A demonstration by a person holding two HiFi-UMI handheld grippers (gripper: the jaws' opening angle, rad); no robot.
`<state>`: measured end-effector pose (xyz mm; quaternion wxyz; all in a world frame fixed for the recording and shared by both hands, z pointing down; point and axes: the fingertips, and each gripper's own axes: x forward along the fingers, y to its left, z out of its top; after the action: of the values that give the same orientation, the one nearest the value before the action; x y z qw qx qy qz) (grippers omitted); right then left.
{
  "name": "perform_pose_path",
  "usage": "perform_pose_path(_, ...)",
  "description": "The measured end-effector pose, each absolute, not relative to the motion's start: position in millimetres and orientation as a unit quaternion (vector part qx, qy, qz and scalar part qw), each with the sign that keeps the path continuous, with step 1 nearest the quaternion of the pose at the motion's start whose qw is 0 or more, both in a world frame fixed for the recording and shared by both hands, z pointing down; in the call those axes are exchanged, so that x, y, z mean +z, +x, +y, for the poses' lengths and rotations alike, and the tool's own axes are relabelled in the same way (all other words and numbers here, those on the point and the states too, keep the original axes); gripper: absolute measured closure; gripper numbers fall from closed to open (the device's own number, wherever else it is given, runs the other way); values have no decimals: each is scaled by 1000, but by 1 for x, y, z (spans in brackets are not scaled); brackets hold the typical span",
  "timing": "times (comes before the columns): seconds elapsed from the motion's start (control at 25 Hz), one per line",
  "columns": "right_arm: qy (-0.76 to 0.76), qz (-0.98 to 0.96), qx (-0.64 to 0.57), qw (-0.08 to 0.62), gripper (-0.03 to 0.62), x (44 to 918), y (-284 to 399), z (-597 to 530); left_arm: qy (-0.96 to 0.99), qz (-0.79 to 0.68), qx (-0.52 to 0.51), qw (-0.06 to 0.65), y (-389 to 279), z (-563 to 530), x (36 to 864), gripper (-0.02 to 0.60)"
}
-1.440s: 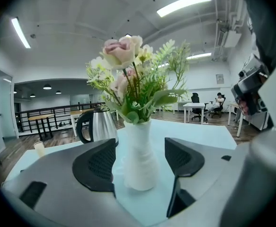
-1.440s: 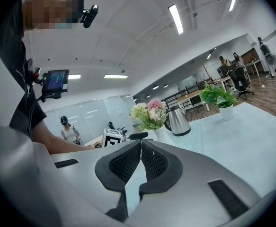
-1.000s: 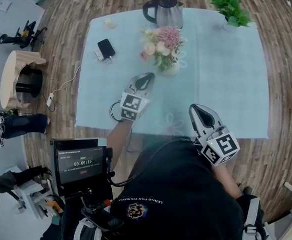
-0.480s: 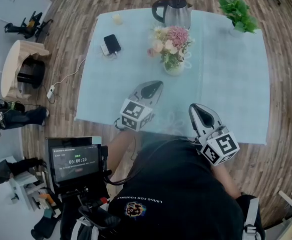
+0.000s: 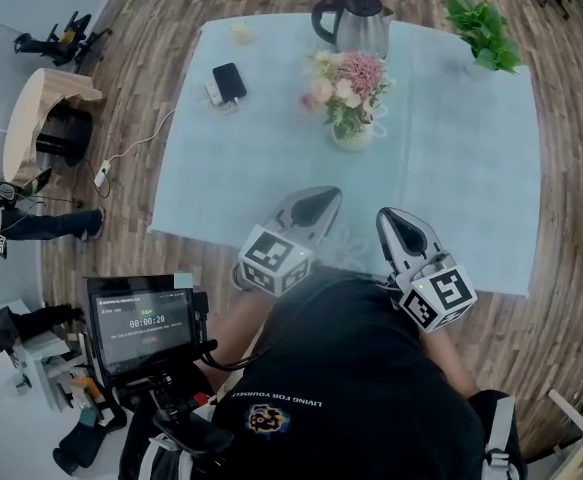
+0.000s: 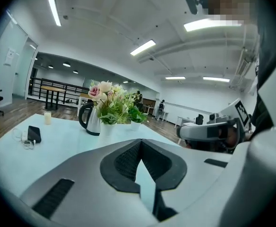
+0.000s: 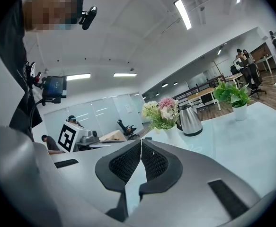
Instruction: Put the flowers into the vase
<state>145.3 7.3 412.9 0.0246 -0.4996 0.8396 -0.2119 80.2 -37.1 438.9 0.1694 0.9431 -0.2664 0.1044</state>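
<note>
A bouquet of pink and cream flowers point(image 5: 349, 76) stands in a small white vase point(image 5: 352, 134) at the middle back of the pale blue table point(image 5: 451, 178). My left gripper point(image 5: 323, 199) is shut and empty, low over the table's near edge, well short of the vase. Just right of it, my right gripper point(image 5: 390, 218) is also shut and empty. In the left gripper view the jaws point(image 6: 140, 144) meet with nothing between them, and the flowers point(image 6: 107, 102) are ahead. In the right gripper view the shut gripper point(image 7: 141, 144) faces the flowers point(image 7: 161, 111) and the vase point(image 7: 174, 135).
A steel kettle point(image 5: 356, 23) stands behind the vase, a potted plant point(image 5: 483, 30) at the back right corner. A black phone point(image 5: 229, 80) and a small candle point(image 5: 239, 33) lie at the back left. A screen on a stand point(image 5: 146, 320) is at my left.
My left gripper has drawn back from near the vase toward the table's near edge and rolled somewhat. The right gripper has stayed in place.
</note>
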Motion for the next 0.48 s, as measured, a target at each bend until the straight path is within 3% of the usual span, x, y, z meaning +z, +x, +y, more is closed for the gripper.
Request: perform_pose_path(0.48, -491, 843, -217, 16, 574, 405, 140, 16, 936, -282, 90, 189, 83, -4, 433, 574)
